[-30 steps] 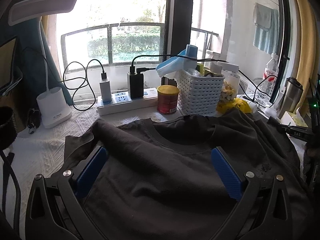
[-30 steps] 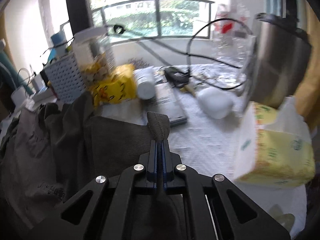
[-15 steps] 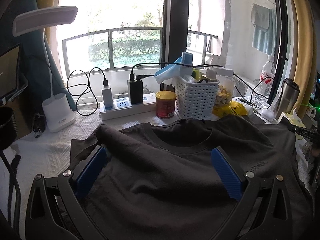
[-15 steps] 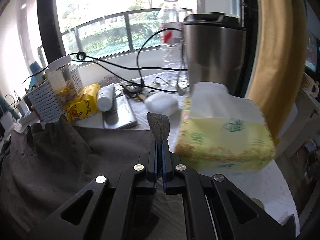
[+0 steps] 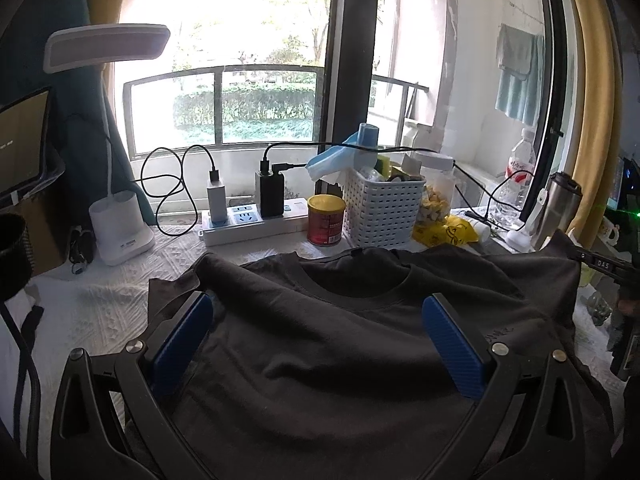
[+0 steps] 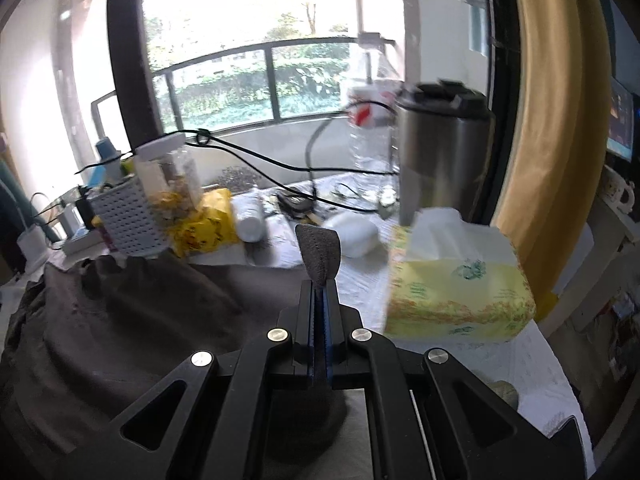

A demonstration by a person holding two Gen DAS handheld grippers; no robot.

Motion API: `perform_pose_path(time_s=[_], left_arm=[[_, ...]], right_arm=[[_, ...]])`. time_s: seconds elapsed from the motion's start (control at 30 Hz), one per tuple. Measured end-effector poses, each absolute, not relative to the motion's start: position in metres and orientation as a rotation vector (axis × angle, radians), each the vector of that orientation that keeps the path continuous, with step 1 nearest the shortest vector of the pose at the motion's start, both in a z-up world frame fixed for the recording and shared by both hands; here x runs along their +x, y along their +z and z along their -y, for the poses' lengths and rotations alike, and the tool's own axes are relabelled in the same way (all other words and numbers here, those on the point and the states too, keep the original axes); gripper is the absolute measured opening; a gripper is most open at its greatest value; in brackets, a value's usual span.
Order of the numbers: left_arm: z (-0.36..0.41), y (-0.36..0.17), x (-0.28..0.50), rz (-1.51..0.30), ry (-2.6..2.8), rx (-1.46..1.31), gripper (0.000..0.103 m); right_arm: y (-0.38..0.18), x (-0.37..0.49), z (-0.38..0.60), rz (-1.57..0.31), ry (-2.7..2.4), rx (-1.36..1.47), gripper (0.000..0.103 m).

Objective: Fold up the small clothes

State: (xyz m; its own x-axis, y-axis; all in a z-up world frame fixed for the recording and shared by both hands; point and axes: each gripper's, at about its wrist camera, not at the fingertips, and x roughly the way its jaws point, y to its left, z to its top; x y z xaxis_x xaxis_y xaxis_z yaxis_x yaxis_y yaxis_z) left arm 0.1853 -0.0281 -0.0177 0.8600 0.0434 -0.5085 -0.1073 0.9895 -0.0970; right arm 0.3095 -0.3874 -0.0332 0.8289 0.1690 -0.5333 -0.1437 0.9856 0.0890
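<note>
left tool [image 5: 316,336] sitting low centre of the left wrist frame, blue pads [image 5: 182,342] spread wide apart, gripping nothing. dark shirt [image 5: 340,360] lying across the lower half of that frame on the white surface [image 5: 80,312], collar facing the window, cloth passing between the parted pads.

right tool [image 6: 319,316] at lower centre of the right wrist frame, fingers pressed together and clamping a fold of the shirt [image 6: 120,320]; a tab of grey cloth is poking up past the tips. rest of the shirt bunching at lower left of the frame.

behind the shirt: white basket [image 5: 382,210], red can [image 5: 325,226], power strip [image 5: 248,224], lamp [image 5: 120,228] at left. tissue pack [image 6: 456,284] just right of the right tool, steel flask [image 6: 440,156] behind it. right wrist frame is blurring somewhat.
</note>
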Motion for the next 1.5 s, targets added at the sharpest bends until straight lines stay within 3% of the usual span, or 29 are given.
perform_pose_path(time_s=[0.33, 1.13, 1.17, 1.3, 1.5], left_arm=[[0.003, -0.017, 0.164, -0.504, 0.079, -0.165, 0.103], [-0.044, -0.039, 0.153, -0.528, 0.084, -0.246, 0.103], [-0.043, -0.038, 0.153, -0.529, 0.082, -0.244, 0.103], [-0.035, -0.035, 0.152, -0.528, 0.075, -0.230, 0.103], [-0.017, -0.029, 0.153, -0.522, 0.058, -0.209, 0.103]], right_arm=[[-0.025, 0.297, 0.327, -0.572, 0.251, 0.006, 0.004], [-0.074, 0.305, 0.222, -0.752, 0.400, -0.040, 0.005], [-0.075, 0.304, 0.222, -0.750, 0.409, -0.044, 0.006], [-0.071, 0.293, 0.225, -0.738, 0.467, -0.035, 0.034], [-0.062, 0.273, 0.248, -0.711, 0.451, -0.062, 0.037]])
